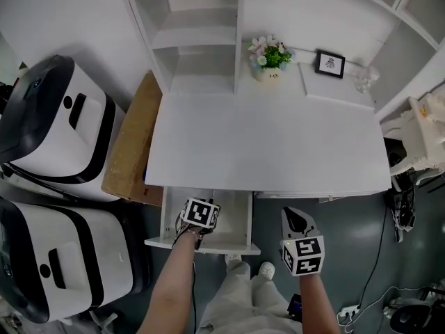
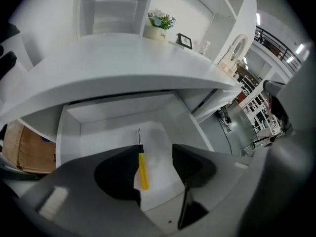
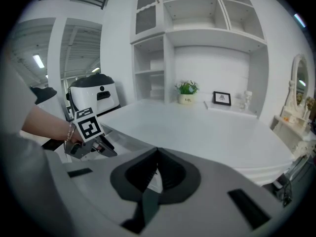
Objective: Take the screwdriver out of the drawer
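Approach step. Drawer [image 2: 69, 132] stands open under the desk [image 1: 278, 145], with the yellow-handled screwdriver [image 2: 142, 169] lying flat inside. Left gripper [image 2: 154, 157] hangs above it, jaws apart. Right gripper [image 3: 157, 154] is closed and empty. Next: lower the left gripper and clamp the handle.

A home-style corner inside a big hall: a white table [image 1: 278, 145] with shelves [image 1: 195, 40], potted plant [image 1: 270, 58], framed picture [image 1: 329, 63] and mirror [image 3: 299, 85], beside bulky machines [image 1: 59, 117], floor cables [image 1: 402, 211], strip lights [image 3: 38, 60] and a railed gallery [image 2: 277, 42].

Grey left tongs [image 1: 199, 218] and right tongs [image 1: 297, 216] carry black-and-white marker cubes [image 1: 302, 256] (pale trousers [image 1: 233, 299], white shoes [image 1: 266, 270]).
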Available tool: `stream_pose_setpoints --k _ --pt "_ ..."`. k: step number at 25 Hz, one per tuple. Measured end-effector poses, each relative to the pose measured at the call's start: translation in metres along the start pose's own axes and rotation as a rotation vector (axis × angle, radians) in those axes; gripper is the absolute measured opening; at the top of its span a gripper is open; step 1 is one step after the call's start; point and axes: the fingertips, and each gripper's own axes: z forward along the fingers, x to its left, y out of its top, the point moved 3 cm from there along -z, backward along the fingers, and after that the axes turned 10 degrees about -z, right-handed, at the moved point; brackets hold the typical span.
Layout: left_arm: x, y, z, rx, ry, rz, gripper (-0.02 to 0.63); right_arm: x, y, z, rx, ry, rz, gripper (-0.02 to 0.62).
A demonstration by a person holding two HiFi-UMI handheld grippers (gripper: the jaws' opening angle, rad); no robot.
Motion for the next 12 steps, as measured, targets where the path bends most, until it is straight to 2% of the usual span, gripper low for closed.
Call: stream_pose_setpoints --k 4,12 --pt "0.009 -0.011 0.029 0.07 0.026 0.002 0.219 0.0 -0.01 0.007 0.034 0.004 0.001 0.006" --pt "0.027 -0.034 0.07 0.131 0.102 -0.014 0.219 -0.002 -0.023 0.015 0.078 0.026 -0.019 0.006"
